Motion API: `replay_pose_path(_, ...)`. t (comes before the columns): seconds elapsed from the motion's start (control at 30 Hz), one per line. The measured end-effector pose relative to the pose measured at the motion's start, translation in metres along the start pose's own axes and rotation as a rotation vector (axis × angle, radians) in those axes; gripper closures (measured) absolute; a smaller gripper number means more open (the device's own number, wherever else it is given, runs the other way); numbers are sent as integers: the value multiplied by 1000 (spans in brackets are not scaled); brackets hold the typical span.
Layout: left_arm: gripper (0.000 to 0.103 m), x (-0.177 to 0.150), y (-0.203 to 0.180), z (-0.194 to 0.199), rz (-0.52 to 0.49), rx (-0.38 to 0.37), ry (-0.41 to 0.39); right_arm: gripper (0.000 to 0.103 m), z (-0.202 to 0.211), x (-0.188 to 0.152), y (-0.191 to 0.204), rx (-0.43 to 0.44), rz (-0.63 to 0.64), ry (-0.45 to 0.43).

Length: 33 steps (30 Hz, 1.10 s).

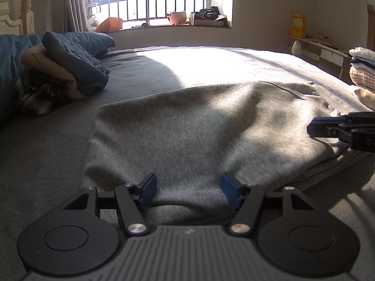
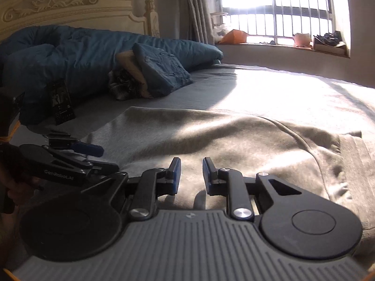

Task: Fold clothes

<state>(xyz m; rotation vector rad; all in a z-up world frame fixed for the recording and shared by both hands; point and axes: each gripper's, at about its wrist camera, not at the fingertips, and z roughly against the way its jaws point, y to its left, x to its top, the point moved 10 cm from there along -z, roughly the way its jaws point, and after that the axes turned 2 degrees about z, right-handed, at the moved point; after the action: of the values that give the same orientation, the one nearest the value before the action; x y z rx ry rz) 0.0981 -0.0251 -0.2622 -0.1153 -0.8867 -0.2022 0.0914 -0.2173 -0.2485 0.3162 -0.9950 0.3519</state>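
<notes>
A grey sweatshirt (image 1: 199, 121) lies partly folded on the grey bed sheet (image 1: 46, 164), sunlit across its far half. My left gripper (image 1: 189, 178) sits at its near folded edge, open and wide, with the cloth lying loose between the fingers. From the right edge of the left wrist view comes my right gripper (image 1: 313, 128), just above the garment's right side. In the right wrist view that right gripper (image 2: 191, 164) hovers over the sweatshirt (image 2: 234, 140), its jaws a narrow gap apart with nothing between them. Low at the left there is my left gripper (image 2: 103, 158).
Folded jeans (image 1: 77, 63) lean on a tan garment and a plaid one beside a blue duvet (image 2: 70, 53) at the headboard. A dark phone (image 2: 62, 103) lies by the duvet. A stack of folded clothes (image 1: 362, 70) stands at the bed's right edge.
</notes>
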Motion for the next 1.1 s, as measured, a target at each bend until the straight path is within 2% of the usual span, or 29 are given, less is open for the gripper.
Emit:
replay_pose_path(0.07,40,0,0,0,5,-6,1,85,0,-16,-24,-72,-63,29)
replay_pose_path(0.13,40,0,0,0,6,-7,2,85,1,-22,-30,-66,-132,1)
replay_pose_path(0.2,40,0,1,0,8,-8,3,84,2,-13,-28,-79,-113,6)
replay_pose_path(0.27,40,0,2,1,8,-7,5,84,9,0,-33,-115,-92,-32)
replay_pose_path(0.37,40,0,2,1,5,-5,4,84,24,12,-62,-250,-123,-92)
replay_pose_path(0.4,40,0,2,1,6,-6,4,84,23,3,-83,-329,-157,-54)
replay_pose_path(0.43,40,0,1,1,7,-7,5,89,18,-9,-100,-365,-190,-11)
replay_pose_path(0.5,40,0,1,0,4,-8,8,92,17,-15,-103,-366,-158,1)
replay_pose_path(0.57,39,2,2,0,-7,-15,20,89,18,-7,-100,-371,-127,8)
replay_pose_path(0.7,40,9,7,4,-2,-40,38,87,17,2,-115,-391,-160,0)
replay_pose_path(0.8,41,18,12,15,-20,-49,27,88,13,0,-124,-363,-190,29)
replay_pose_path(0.87,41,28,18,27,-36,-52,7,87,17,12,-119,-350,-186,34)
replay_pose_path(1.0,39,53,28,47,-70,-54,-33,87,19,40,-117,-308,-233,-11)
replay_pose_path(1.1,38,72,28,41,-83,-44,-29,87,4,59,-120,-276,-261,-11)
